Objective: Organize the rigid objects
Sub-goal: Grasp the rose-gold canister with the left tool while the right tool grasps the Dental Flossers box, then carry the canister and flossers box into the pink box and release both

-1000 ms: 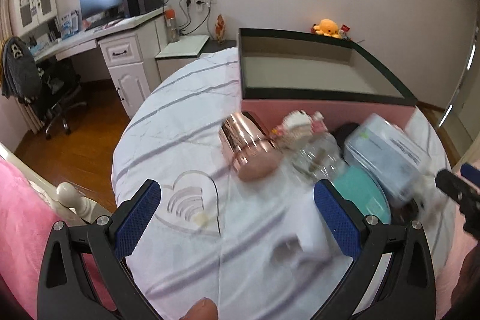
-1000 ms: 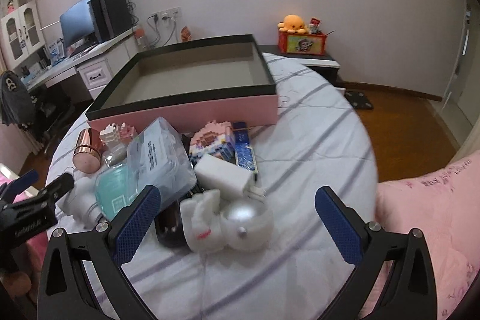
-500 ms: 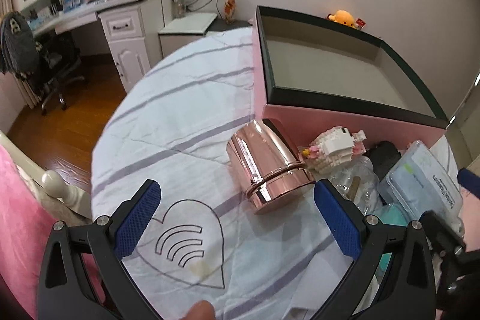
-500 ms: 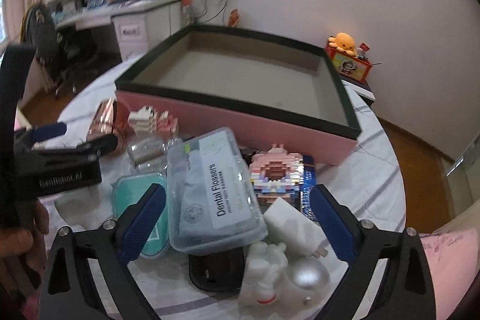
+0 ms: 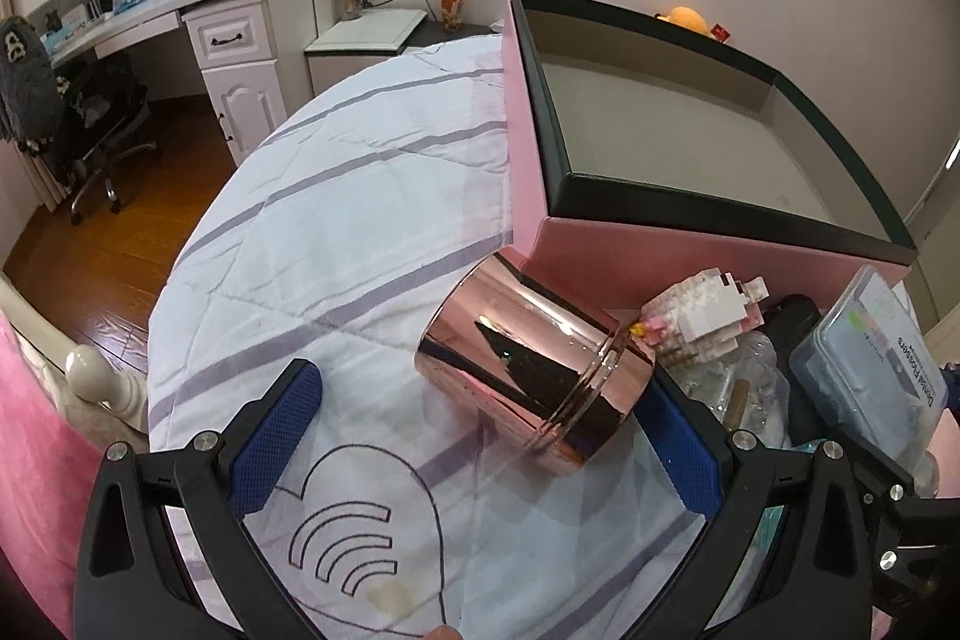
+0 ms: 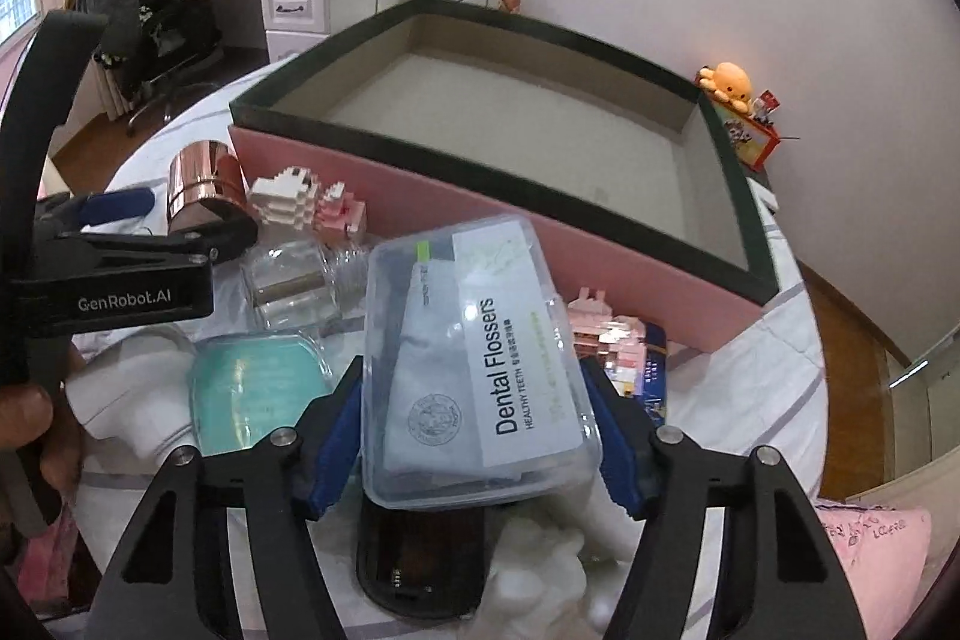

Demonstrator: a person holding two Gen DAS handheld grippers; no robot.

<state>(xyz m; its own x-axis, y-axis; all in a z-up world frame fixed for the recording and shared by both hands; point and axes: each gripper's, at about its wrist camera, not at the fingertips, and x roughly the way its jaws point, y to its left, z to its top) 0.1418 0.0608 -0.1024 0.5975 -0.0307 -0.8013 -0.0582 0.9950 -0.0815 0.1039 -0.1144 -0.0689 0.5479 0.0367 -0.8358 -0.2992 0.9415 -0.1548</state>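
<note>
Two views, so going one at a time.

Left wrist, progress: nothing is in the box [image 5: 678,142] yet, its floor is bare, so basically the whole job is left.
Left wrist, cup: the rose-gold cup [image 5: 534,370] lies on its side on the counter [image 5: 336,232], just beside the box's pink corner, with a white brick toy [image 5: 708,307] right next to it.
Left wrist, tool: left tool [image 5: 480,436] is spread wide, low over the cloth, pointing at the cup. The cup sits between the pads but closer to the right one. Can't tell if that pad is touching it. Nothing is gripped.
Left wrist, pose: held low and fairly flat, looks lined up for a sideways grab of the cup, I'd guess.

Right wrist, progress: same story, box [image 6: 540,124] empty, pile all outside it along the pink wall.
Right wrist, flossers: the clear flosser case [image 6: 474,370] sits on top of the pile, over a dark gadget [image 6: 420,562] and next to a teal case [image 6: 252,388] and a glass bottle [image 6: 300,274].
Right wrist, tool: right tool [image 6: 480,436] has its blue pads at both long sides of the case, narrow gap, seems to be clamping it or about to. Not certain it's fully tight.
Right wrist, pose: angled down over the pile, box straight ahead.
Right wrist, other tool: the left one shows at the left edge by the cup [image 6: 201,184].
Left to do: everything, one item at a time.
</note>
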